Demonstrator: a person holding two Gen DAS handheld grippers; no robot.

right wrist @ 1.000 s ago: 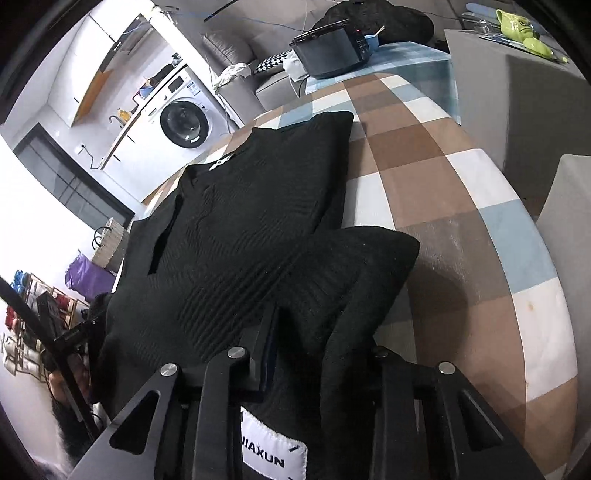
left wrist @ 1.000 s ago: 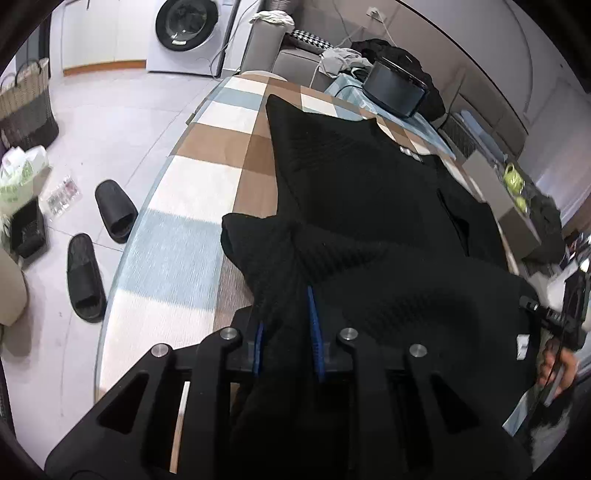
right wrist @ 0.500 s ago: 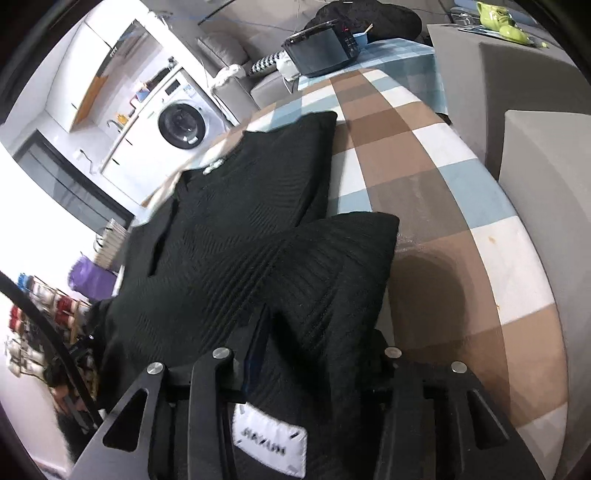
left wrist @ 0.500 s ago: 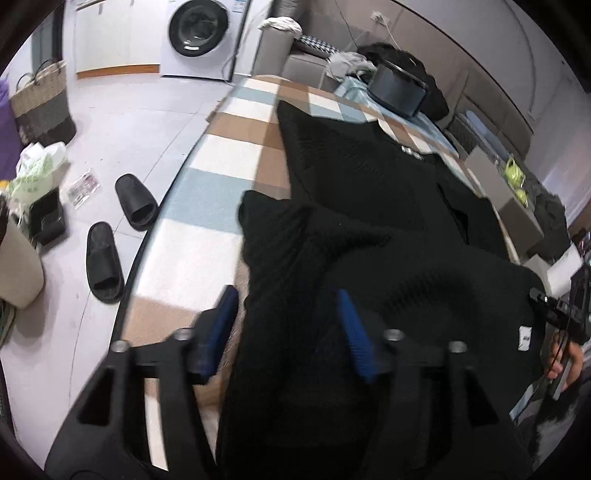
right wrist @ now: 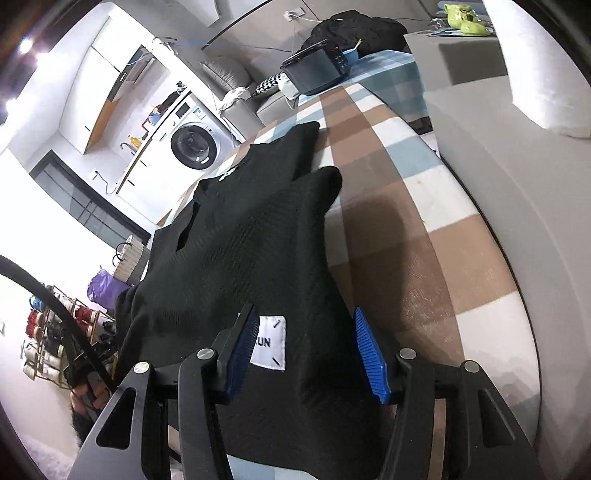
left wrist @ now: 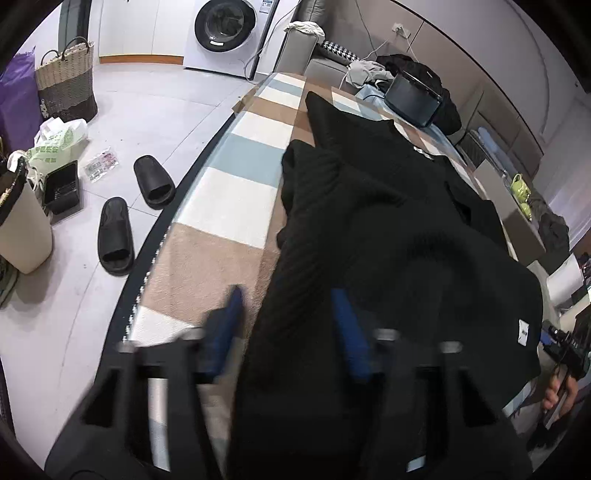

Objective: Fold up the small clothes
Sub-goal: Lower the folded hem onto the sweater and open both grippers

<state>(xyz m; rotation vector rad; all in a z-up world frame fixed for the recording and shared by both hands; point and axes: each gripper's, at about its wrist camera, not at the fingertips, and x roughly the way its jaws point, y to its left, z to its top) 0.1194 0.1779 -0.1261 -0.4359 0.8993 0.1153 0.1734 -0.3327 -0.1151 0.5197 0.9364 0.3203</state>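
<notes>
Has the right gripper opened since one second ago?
Yes. The right gripper now stands open, its blue pads either side of the white label on the black garment.

Left wrist view low over the left gripper (left wrist: 284, 332), right wrist view likewise, both close above the same black sweater (left wrist: 388, 229) (right wrist: 258, 240), facing the washing machine (left wrist: 225, 26) (right wrist: 192, 146).

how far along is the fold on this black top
Done: the near edge of the black top is doubled over its body on the checked cloth, its white label facing up. In hand: nothing is gripped; the left gripper and right gripper stand open around the folded edge. Left: the far part lies spread, so more folds seem needed.
</notes>
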